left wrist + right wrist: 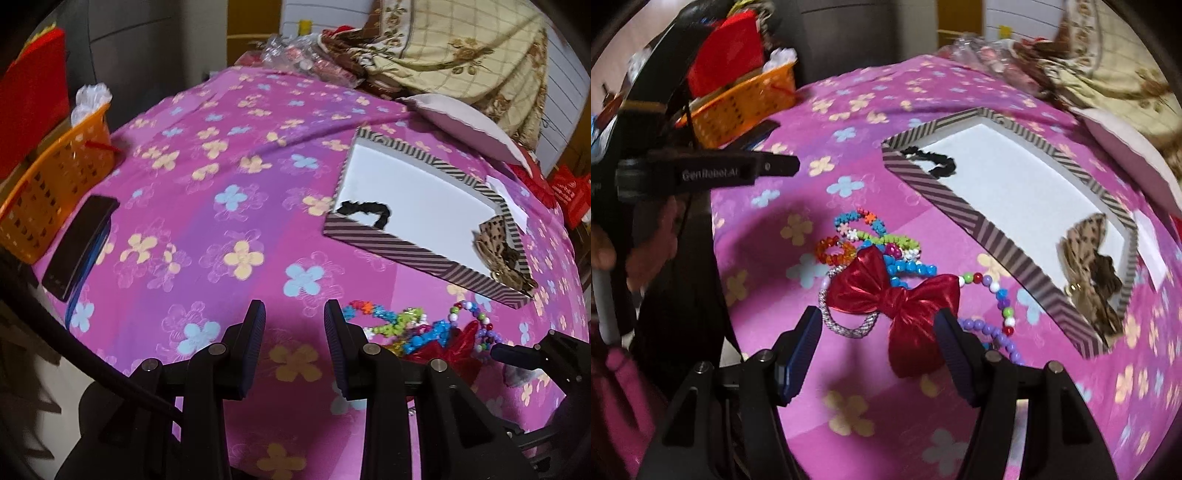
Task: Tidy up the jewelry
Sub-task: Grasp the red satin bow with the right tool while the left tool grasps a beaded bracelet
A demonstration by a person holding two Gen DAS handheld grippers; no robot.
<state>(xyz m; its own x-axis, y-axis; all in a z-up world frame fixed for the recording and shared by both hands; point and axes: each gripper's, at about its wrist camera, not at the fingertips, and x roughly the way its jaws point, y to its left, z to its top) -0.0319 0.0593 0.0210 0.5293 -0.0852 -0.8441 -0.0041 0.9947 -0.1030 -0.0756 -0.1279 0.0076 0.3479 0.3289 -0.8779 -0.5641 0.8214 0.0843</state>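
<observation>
1. Red metallic foil cloth makes up the bow point(894, 299), the item nearest the right gripper point(877, 349); it looks light, soft and crinkly, likely to crush without harm but a little slick on its shiny faces.
2. The best hold, I judge, is the knot at its middle, where the cloth is bunched and thick; the wings would fold and slip.
3. A silvery braided ring point(846, 325) lies under the bow; whether it is fixed to the bow I cannot tell, so it may lift with it.
4. The bow lies on the pink flowered bedspread point(820, 369), touching a tangle of bright beads point(886, 243) and just beside a purple-and-mixed bead string point(1001, 299); beads are hard, loose-strung and apt to snag.
5. The right fingers point(803, 349) stand wide apart, one either side of the bow, not clamped on it.
6. The left gripper point(294, 321) hovers left of the pile, fingers apart, holding nothing.
7. The striped tray point(960, 218) lies near, beyond the pile, with a black scrunchie point(934, 162) and a spotted bow point(1086, 266) inside.
</observation>
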